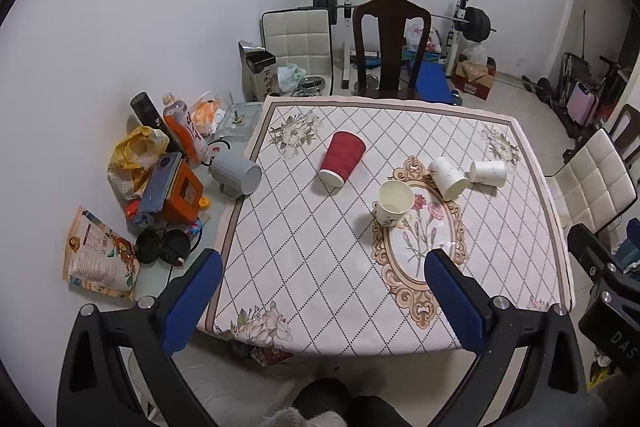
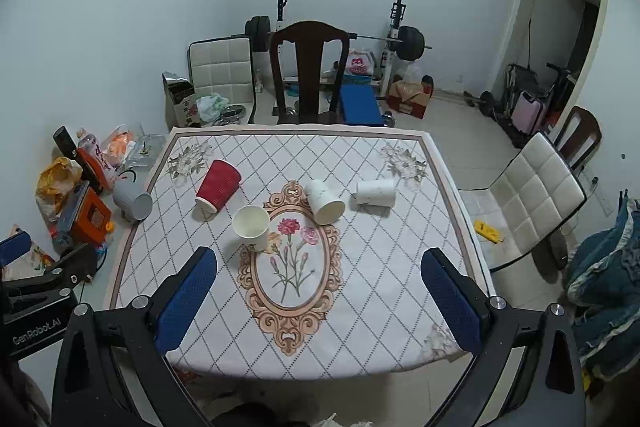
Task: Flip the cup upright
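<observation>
A red paper cup (image 1: 342,163) (image 2: 217,185) lies on its side on the floral tablecloth (image 1: 312,267) (image 2: 372,287). A white cup (image 1: 395,202) (image 2: 251,227) stands upright near the middle. Two more white cups lie on their sides: one (image 1: 448,177) (image 2: 323,201) by the oval flower pattern, one (image 1: 488,173) (image 2: 376,192) further right. A grey cup (image 1: 236,175) (image 2: 133,201) lies at the table's left edge. My left gripper (image 1: 324,301) is open and empty above the near edge. My right gripper (image 2: 320,301) is open and empty, also well short of the cups.
Clutter lies left of the cloth: an orange box (image 1: 180,195), bottles, bags, a black cable. A dark wooden chair (image 1: 390,47) stands at the far side, a white padded chair (image 2: 536,195) on the right. Weight equipment stands at the back wall.
</observation>
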{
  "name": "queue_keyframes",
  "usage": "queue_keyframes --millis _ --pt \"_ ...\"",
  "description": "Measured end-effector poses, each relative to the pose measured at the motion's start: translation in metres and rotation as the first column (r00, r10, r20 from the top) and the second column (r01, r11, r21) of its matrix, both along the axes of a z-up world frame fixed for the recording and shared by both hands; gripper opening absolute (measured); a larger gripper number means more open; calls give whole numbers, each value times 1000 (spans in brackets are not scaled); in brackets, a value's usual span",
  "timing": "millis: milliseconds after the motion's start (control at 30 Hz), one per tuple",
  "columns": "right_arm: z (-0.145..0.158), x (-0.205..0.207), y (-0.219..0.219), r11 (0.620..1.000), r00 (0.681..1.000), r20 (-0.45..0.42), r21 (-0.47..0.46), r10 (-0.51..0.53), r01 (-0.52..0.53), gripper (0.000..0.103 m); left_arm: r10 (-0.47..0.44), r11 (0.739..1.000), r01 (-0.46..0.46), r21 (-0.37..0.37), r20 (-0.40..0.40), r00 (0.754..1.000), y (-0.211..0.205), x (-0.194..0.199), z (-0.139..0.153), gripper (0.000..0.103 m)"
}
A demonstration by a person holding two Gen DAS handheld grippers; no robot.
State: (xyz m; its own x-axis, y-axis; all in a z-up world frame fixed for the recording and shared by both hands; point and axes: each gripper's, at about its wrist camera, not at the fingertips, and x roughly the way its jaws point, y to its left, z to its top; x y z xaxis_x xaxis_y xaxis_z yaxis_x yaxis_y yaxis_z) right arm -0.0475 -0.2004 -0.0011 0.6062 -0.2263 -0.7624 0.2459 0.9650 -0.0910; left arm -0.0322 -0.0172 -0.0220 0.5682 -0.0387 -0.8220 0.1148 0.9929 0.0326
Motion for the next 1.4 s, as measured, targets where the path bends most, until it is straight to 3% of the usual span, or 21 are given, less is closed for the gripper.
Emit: queue_keyframes --millis 400,1400 --pt "20 -26 -3 1000 1000 -4 -7 19 -19 103 13 1000 -13 -8 18 1000 -3 -26 14 103" --pt "11 -44 1 999 999 -24 4 33 -33 103 34 999 -34 -2 8 999 6 -40 12 103"
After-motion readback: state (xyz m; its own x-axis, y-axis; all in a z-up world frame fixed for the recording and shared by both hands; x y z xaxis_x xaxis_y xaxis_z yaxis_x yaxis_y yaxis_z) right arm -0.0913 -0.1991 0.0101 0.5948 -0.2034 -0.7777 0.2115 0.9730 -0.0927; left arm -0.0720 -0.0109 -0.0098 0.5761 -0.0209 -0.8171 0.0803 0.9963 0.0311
